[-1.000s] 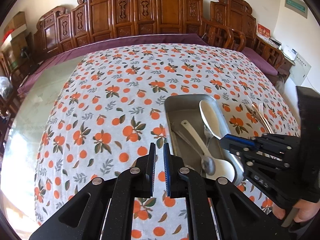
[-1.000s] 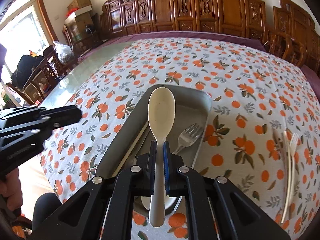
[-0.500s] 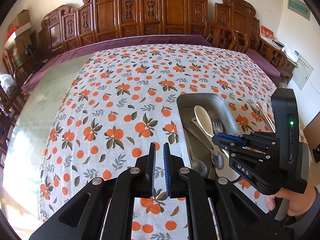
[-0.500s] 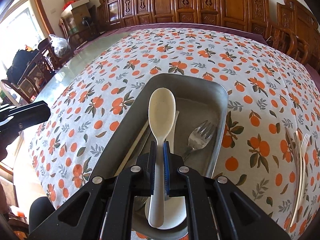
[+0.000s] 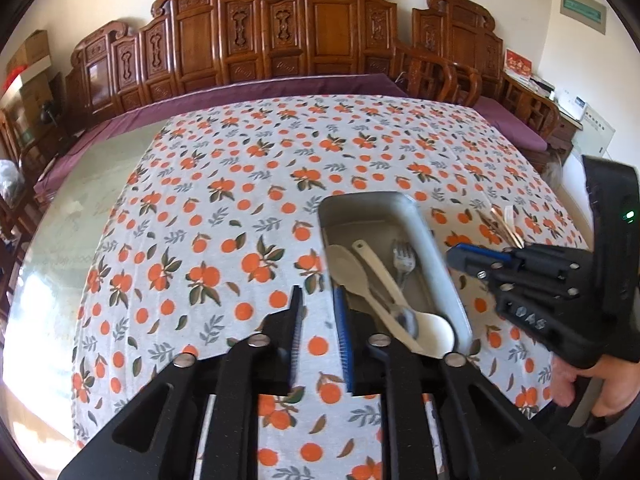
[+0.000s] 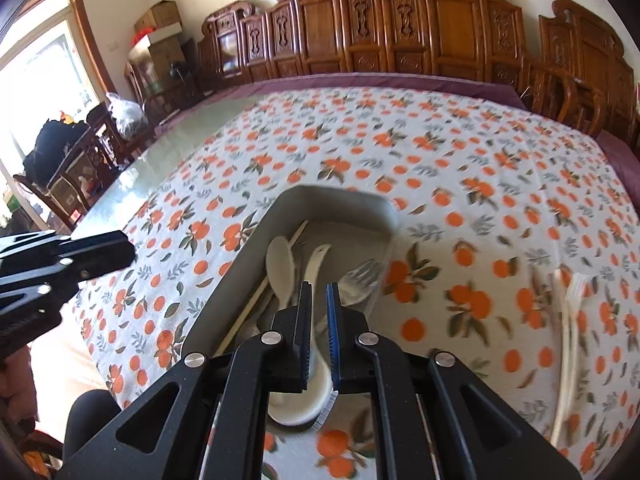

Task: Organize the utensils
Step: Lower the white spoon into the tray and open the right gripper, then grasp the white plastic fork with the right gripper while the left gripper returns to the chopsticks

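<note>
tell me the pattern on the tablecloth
White tablecloth printed with oranges and green-grey leaves; the left wrist view shows it best.

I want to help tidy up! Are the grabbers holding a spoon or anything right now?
No. Both the left gripper and right gripper are open and empty; the cream spoon lies in the tray.

left tongs (image 5: pixel 318 312): black, silver screws | right tongs (image 6: pixel 319 308): black, blue pad
</note>
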A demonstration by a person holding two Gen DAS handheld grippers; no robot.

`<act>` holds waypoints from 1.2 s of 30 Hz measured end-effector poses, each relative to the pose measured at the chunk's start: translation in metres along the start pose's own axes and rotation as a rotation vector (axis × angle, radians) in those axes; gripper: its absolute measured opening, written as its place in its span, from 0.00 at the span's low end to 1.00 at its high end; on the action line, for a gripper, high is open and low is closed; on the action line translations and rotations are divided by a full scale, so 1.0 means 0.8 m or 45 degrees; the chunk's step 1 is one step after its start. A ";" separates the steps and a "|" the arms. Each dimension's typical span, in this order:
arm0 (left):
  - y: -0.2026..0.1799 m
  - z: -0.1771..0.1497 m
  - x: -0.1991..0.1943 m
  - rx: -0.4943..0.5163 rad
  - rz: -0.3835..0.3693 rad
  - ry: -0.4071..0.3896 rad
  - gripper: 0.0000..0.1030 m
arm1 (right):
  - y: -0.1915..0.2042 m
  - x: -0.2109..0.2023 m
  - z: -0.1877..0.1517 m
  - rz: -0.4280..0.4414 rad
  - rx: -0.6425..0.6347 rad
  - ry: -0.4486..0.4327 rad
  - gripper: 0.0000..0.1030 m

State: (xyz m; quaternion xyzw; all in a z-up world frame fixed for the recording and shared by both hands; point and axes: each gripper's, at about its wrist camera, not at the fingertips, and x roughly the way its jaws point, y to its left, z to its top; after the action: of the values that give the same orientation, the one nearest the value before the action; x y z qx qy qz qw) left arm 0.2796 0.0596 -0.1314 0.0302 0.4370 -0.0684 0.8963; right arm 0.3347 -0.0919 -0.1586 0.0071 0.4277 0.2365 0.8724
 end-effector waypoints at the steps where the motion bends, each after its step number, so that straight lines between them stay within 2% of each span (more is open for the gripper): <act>1: -0.005 0.001 -0.001 0.008 -0.001 -0.004 0.16 | -0.004 -0.006 0.000 -0.004 -0.003 -0.008 0.09; 4: -0.021 0.003 -0.006 0.033 -0.006 -0.019 0.16 | -0.024 -0.034 -0.002 -0.027 -0.004 -0.043 0.09; 7: -0.035 0.006 -0.010 0.050 -0.021 -0.031 0.22 | -0.041 -0.058 -0.006 -0.051 -0.006 -0.074 0.09; 10: -0.052 0.008 -0.015 0.073 -0.039 -0.047 0.33 | -0.056 -0.081 -0.011 -0.082 -0.023 -0.100 0.09; 12: -0.061 0.009 -0.016 0.084 -0.046 -0.051 0.51 | -0.068 -0.094 -0.015 -0.101 -0.025 -0.113 0.09; 13: -0.067 0.009 -0.016 0.089 -0.052 -0.056 0.54 | -0.072 -0.098 -0.017 -0.107 -0.024 -0.117 0.09; 15: -0.081 0.011 -0.015 0.101 -0.057 -0.061 0.71 | -0.088 -0.111 -0.022 -0.129 -0.020 -0.127 0.10; 17: -0.092 0.011 -0.014 0.113 -0.057 -0.067 0.76 | -0.107 -0.122 -0.027 -0.148 -0.007 -0.136 0.15; 19: -0.106 0.012 -0.011 0.133 -0.057 -0.070 0.77 | -0.121 -0.129 -0.030 -0.167 0.002 -0.138 0.19; 27: -0.155 0.013 0.013 0.167 -0.123 -0.039 0.79 | -0.206 -0.143 -0.061 -0.262 0.095 -0.115 0.20; 36: -0.194 0.008 0.045 0.202 -0.165 0.015 0.79 | -0.247 -0.089 -0.092 -0.267 0.172 0.006 0.20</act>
State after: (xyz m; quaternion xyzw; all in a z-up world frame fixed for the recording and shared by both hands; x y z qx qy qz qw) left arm 0.2833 -0.0979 -0.1549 0.0730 0.4365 -0.1605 0.8822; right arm 0.3224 -0.3114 -0.1948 0.0204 0.4431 0.1147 0.8889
